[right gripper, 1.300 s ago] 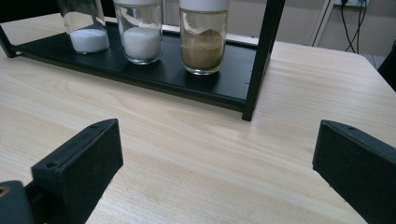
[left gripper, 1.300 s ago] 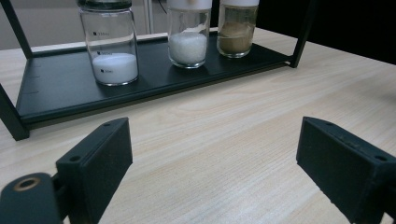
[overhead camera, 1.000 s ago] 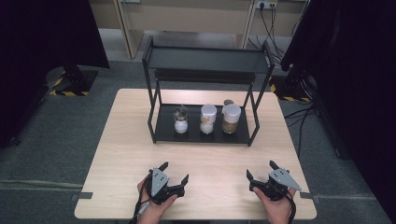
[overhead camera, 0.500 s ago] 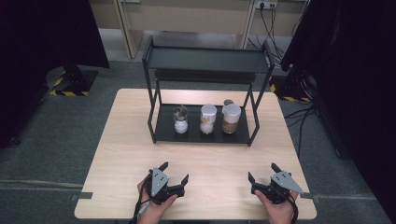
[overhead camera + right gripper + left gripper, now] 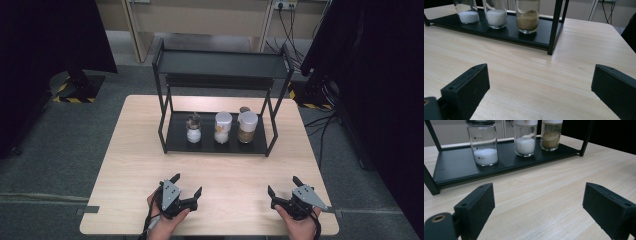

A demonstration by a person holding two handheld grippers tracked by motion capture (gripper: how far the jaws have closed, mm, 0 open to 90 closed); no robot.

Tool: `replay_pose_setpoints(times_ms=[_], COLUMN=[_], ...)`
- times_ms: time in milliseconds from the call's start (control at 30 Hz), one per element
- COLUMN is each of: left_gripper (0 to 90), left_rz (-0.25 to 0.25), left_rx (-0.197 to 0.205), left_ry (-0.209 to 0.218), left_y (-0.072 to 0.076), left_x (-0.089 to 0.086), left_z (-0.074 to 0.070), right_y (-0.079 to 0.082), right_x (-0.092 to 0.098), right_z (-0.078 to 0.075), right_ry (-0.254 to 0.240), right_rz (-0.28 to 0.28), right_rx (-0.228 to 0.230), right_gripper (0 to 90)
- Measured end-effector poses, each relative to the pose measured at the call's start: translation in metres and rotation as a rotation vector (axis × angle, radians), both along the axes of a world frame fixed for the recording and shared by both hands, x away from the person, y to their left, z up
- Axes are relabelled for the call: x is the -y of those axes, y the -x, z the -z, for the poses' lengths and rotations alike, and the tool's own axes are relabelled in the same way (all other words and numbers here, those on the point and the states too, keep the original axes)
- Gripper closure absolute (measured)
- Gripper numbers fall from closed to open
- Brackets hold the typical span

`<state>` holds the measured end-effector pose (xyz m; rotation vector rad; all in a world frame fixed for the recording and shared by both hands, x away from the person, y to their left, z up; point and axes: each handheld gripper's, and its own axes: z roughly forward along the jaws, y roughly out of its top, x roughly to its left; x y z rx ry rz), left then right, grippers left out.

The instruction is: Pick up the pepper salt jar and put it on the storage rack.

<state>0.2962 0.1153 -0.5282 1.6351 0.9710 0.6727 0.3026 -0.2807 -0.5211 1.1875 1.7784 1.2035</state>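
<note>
A black two-tier rack [image 5: 218,142] stands at the back of the wooden table [image 5: 135,150]. On its lower shelf are three glass jars: a dark-lidded one with white powder [image 5: 193,128], a white-lidded one with white grains [image 5: 222,128] and a white-lidded one with brown powder [image 5: 247,127]. My left gripper [image 5: 187,183] rests near the front edge at the left, jaws open and bare. My right gripper [image 5: 284,185] sits near the front edge at the right, also open with nothing between its jaws. In the left gripper view the jars [image 5: 484,145] stand ahead, well beyond the jaws; the right gripper view shows the brown jar [image 5: 527,16].
The rack's top shelf [image 5: 222,62] overhangs the jars, and its corner posts [image 5: 555,26] frame the shelf. Bare wood lies between the grippers and the rack. Grey carpet surrounds the table; dark curtains hang at both sides, and cables [image 5: 290,22] run behind.
The right gripper has drifted slightly toward the front edge and to the right. The left gripper and the jars have stayed put.
</note>
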Motion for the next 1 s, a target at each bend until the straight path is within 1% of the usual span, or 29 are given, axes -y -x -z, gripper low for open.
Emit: replay_pose_setpoints(times_ms=[200, 633, 1000], left_gripper=[10.1, 10.0, 10.1], left_rz=[0.0, 0.001, -0.003], left_rx=[-0.002, -0.009, -0.012], left_ry=[0.002, 0.004, 0.007], left_y=[-0.0002, -0.001, -0.0012], left_x=[-0.0003, -0.0004, -0.0008], left_z=[0.0, 0.0, 0.0], right_y=[0.0007, 0.0021, 0.003], right_x=[-0.0009, 0.0016, 0.002], right_z=[0.0005, 0.0007, 0.0008], right_ry=[0.004, -0.018, -0.021], right_rz=[0.002, 0.009, 0.007], right_rx=[0.006, 0.023, 0.031], right_gripper=[2.3, 3.0, 3.0])
